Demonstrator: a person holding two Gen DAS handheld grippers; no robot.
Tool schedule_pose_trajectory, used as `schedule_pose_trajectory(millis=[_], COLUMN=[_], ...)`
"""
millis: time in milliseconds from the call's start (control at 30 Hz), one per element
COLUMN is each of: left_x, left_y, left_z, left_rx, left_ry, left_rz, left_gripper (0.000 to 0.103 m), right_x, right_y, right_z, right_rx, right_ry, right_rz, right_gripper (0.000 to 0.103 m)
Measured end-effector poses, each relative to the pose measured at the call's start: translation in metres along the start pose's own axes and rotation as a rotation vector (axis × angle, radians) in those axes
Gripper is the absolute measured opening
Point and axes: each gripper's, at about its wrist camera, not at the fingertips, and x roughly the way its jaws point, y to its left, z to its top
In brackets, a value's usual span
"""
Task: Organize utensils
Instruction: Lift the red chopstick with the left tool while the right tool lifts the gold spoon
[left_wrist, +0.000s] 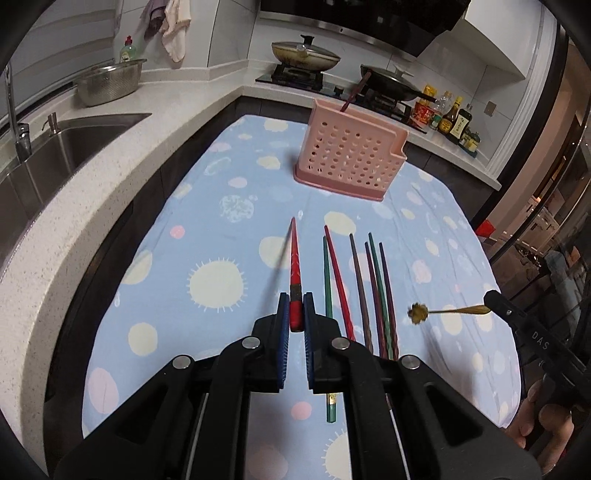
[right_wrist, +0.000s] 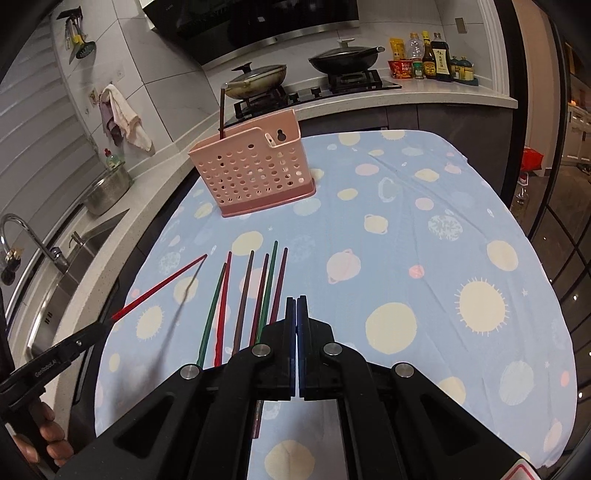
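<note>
The left gripper (left_wrist: 294, 308) was clamped on the thick end of a red chopstick (left_wrist: 294, 258), which was lifted off the cloth with its tip pointing far toward the pink holder (left_wrist: 351, 155); a thin shadow fell to its left. From the left wrist view the right gripper (left_wrist: 493, 297) pinched the handle of a gold fork (left_wrist: 443, 312) whose flower-shaped head pointed left, above the cloth. In the right wrist view its jaws stood pressed together, but the fork itself was hidden from that camera.

Six loose chopsticks (right_wrist: 247, 295) in green, red, brown and purple lay side by side on the cloth just right of the lifted one; their near ends were covered by the gripper bodies in both views. One dark chopstick (right_wrist: 221, 110) stood upright in the holder, its lower part hidden behind the perforated wall.

The surface was a table under a pale blue tablecloth (right_wrist: 424, 240) printed with suns and planets. To the left ran a speckled counter with a steel sink (left_wrist: 85, 136) and a colander (left_wrist: 110, 83). On the far side, two lidded pans sat on a gas hob (right_wrist: 317, 88), with sauce bottles (right_wrist: 432, 59) to its right
</note>
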Motion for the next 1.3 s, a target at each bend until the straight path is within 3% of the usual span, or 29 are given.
schedule_pose_trajectory(millis=[433, 533, 567, 700, 1000, 1300], left_x=[-0.024, -0.025, -0.024, -0.022, -0.03, -0.038], left_y=[-0.007, -0.008, -0.009, -0.008, -0.008, -0.016], left_z=[0.064, 0.072, 0.073, 0.066, 0.053, 0.04], left_rx=[-0.001, 0.002, 0.0, -0.003, -0.014, 0.003], left_ry=[-0.146, -0.166, -0.165, -0.148, -0.12, -0.099], left_rz=[-0.008, -0.005, -0.007, -0.009, -0.023, -0.031], left_gripper=[0.007, 0.007, 0.007, 0.007, 0.007, 0.007], right_x=[-0.002, 0.008, 0.013, 0.026, 0.036, 0.039], right_y=[0.004, -0.004, -0.008, -0.021, -0.06, -0.058], right_z=[0.025, 0.022, 0.016, -0.016, -0.071, -0.083], right_rx=[-0.015, -0.004, 0.002, -0.032, -0.022, -0.02], right_ry=[-0.047, 0.002, 0.029, 0.113, 0.238, 0.239], right_rz=[0.011, 0.012, 0.014, -0.051, -0.114, -0.111], right_gripper=[0.001, 0.001, 0.001, 0.021, 0.024, 0.023])
